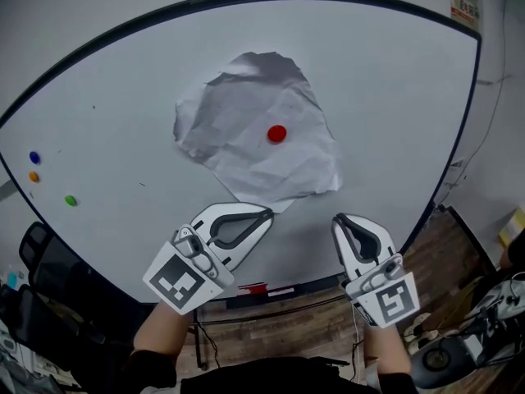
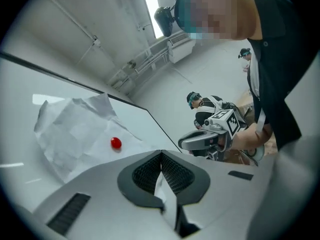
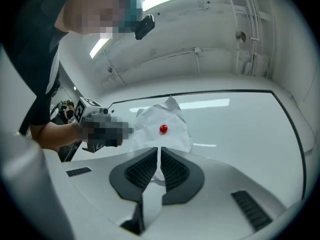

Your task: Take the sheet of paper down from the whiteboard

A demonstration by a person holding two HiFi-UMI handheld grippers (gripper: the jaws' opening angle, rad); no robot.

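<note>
A crumpled white sheet of paper (image 1: 258, 142) hangs on the whiteboard (image 1: 394, 97), pinned by a round red magnet (image 1: 277, 134). My left gripper (image 1: 267, 214) is shut and empty, its tip just below the sheet's lower edge. To its right, my right gripper (image 1: 337, 220) is also shut and empty, below the sheet's lower right corner. In the left gripper view the paper (image 2: 70, 134) and magnet (image 2: 116, 143) lie ahead to the left of the shut left gripper (image 2: 161, 154), with the right gripper (image 2: 200, 141) beyond. The right gripper view shows paper (image 3: 167, 116) and magnet (image 3: 163, 129) straight past the shut right gripper (image 3: 159, 150).
Three small magnets, blue (image 1: 34, 158), orange (image 1: 34, 176) and green (image 1: 70, 200), sit at the board's left edge. A red item (image 1: 254, 287) lies on the tray under the board. A black chair (image 1: 41, 261) stands lower left; cables and gear (image 1: 459, 343) lie on the floor at right.
</note>
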